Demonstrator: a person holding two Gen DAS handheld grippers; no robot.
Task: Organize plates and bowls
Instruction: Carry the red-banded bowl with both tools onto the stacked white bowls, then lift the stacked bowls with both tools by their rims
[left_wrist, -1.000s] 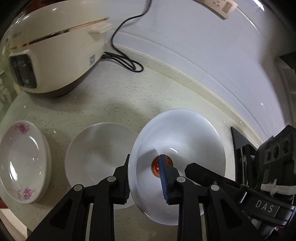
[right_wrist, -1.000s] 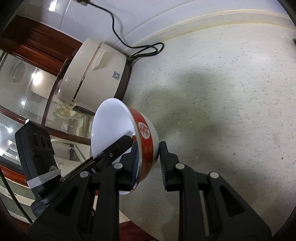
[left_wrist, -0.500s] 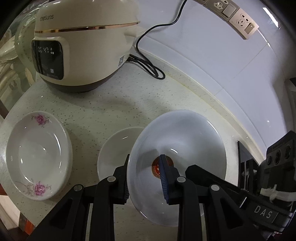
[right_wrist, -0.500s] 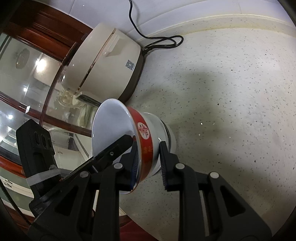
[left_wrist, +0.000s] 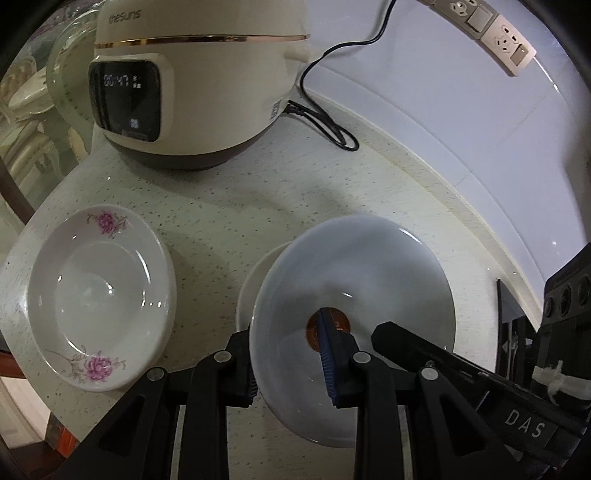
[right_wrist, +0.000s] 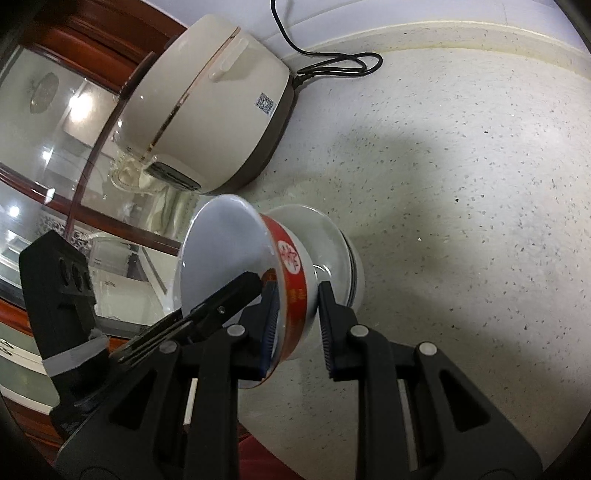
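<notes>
Both claws grab the same bowl (left_wrist: 354, 280) by its edge. It is white inside, with a red band around the outside and a red mark at the bottom.

The left claw (left_wrist: 288, 369) is clenched on the near edge of the bowl. One finger is outside the wall and the blue pad (left_wrist: 328, 365) of the other is inside. The right claw (right_wrist: 295, 328) is clenched on the bowl (right_wrist: 221, 258) too, one finger inside and one outside on the red band. The bowl is tipped, with its open side facing the left claw.

Just under and behind the held bowl sits a plain white bowl (left_wrist: 255, 284) on the counter (left_wrist: 229, 206). From the right claw it (right_wrist: 325, 236) shows just past the held bowl. I cannot tell if the two bowls touch.

Off to the left of the left claw lies a white plate (left_wrist: 99, 291) with pink flowers, well apart from the bowls. Far ahead of the left claw stands a cream rice cooker (left_wrist: 199, 74) with a lit screen. Its black cord (left_wrist: 328, 125) runs behind it toward the wall, where a socket strip (left_wrist: 495, 37) hangs up high.
</notes>
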